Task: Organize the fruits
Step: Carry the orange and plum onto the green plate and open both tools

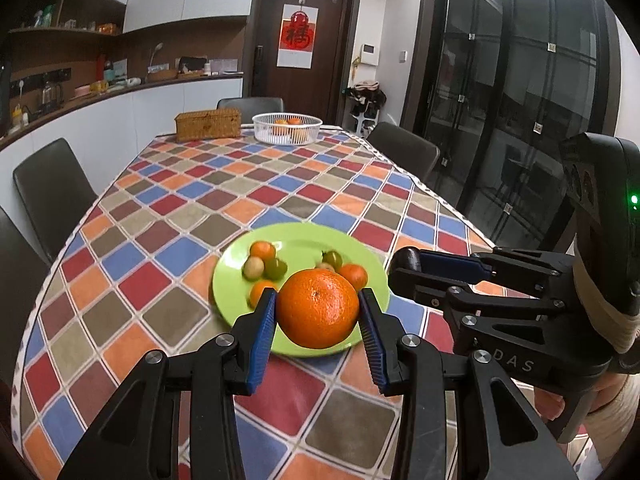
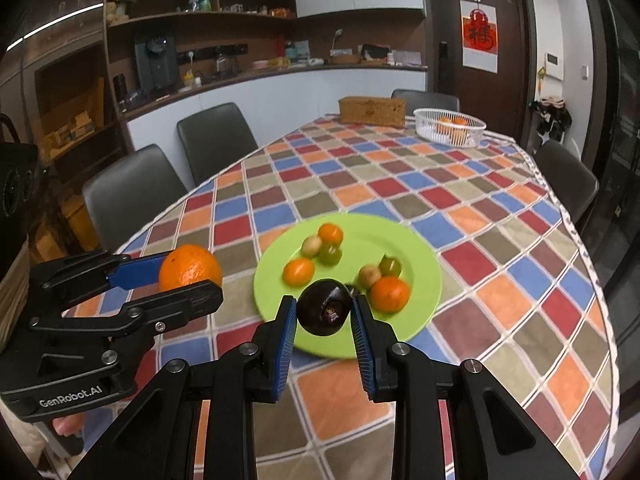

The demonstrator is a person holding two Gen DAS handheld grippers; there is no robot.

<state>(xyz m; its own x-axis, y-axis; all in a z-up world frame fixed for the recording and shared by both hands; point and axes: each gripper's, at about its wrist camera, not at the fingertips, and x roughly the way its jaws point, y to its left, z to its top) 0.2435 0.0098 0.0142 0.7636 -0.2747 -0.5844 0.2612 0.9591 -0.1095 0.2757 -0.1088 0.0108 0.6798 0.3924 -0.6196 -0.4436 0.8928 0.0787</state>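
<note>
My left gripper [image 1: 318, 312] is shut on a large orange [image 1: 318, 308] and holds it above the near edge of a green plate [image 1: 304, 248]. The orange also shows in the right wrist view [image 2: 190, 266]. My right gripper [image 2: 323, 312] is shut on a dark purple fruit [image 2: 324, 307] over the plate's [image 2: 416, 264] near edge. It shows at the right of the left wrist view [image 1: 408, 264], where the fruit is hidden. Several small orange and green fruits [image 2: 328, 246] lie on the plate.
A white basket [image 1: 287, 128] with oranges and a wicker box [image 1: 208, 124] stand at the far end of the table with its checkered cloth [image 1: 224, 200]. Dark chairs [image 1: 52, 192] line the sides. A kitchen counter runs along the left wall.
</note>
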